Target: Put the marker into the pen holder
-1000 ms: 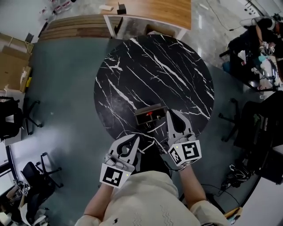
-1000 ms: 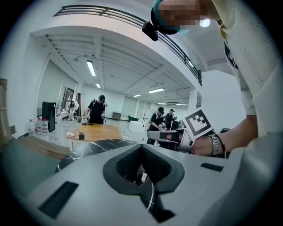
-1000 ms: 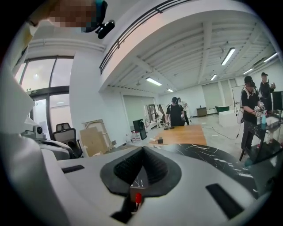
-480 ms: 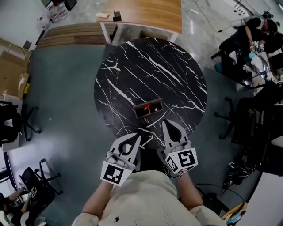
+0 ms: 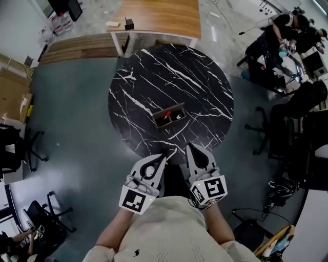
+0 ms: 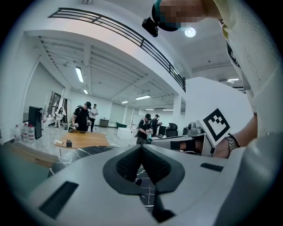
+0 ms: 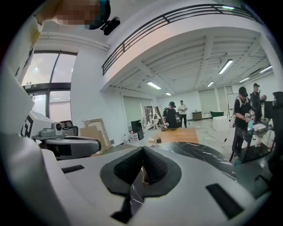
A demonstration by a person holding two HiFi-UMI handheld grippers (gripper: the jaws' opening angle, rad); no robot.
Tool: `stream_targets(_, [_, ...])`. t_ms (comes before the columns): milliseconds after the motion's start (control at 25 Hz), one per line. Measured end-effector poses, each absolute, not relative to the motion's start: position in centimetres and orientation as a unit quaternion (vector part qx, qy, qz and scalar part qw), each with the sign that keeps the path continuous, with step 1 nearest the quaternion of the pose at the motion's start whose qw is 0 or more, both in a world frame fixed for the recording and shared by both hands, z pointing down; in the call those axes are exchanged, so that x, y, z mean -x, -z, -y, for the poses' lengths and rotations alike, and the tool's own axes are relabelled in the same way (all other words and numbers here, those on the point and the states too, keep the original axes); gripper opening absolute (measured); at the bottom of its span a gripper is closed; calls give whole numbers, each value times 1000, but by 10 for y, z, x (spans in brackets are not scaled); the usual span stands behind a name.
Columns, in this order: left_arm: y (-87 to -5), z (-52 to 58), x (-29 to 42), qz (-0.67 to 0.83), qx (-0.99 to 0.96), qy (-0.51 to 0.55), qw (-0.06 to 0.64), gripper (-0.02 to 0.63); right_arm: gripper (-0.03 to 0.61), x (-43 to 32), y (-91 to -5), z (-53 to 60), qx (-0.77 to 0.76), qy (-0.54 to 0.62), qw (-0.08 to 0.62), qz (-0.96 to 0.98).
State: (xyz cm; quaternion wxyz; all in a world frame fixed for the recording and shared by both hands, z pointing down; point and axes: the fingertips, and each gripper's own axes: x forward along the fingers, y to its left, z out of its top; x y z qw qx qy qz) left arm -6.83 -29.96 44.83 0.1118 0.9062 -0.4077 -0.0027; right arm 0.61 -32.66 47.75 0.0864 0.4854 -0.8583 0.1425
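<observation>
A dark box-shaped pen holder (image 5: 169, 115) stands on the round black marble table (image 5: 200, 77), toward its near side. A red-tipped marker (image 5: 166, 112) shows inside the holder next to a pale item. My left gripper (image 5: 162, 154) and right gripper (image 5: 188, 146) hover side by side at the table's near edge, a short way back from the holder. Both are shut with nothing between the jaws. The left gripper view shows its shut jaws, my left gripper (image 6: 141, 146), pointing over the table. In the right gripper view my right gripper (image 7: 142, 149) is shut too.
A wooden desk (image 5: 159, 15) stands beyond the table. Office chairs (image 5: 20, 140) and cardboard boxes (image 5: 13, 92) are at the left. People at desks (image 5: 287, 36) and more chairs (image 5: 266, 138) are at the right. Grey floor surrounds the table.
Both grippers have drawn back from the pen holder toward the person; the right one was beside the holder a second ago. The holder now lies farther from the jaws.
</observation>
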Motion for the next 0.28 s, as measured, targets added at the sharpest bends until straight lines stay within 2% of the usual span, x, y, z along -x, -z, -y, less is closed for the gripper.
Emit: stream_targets(280, [-438,276,63,397,-912,10,105,8,17,-15,-469,298,-500,-136,86,851])
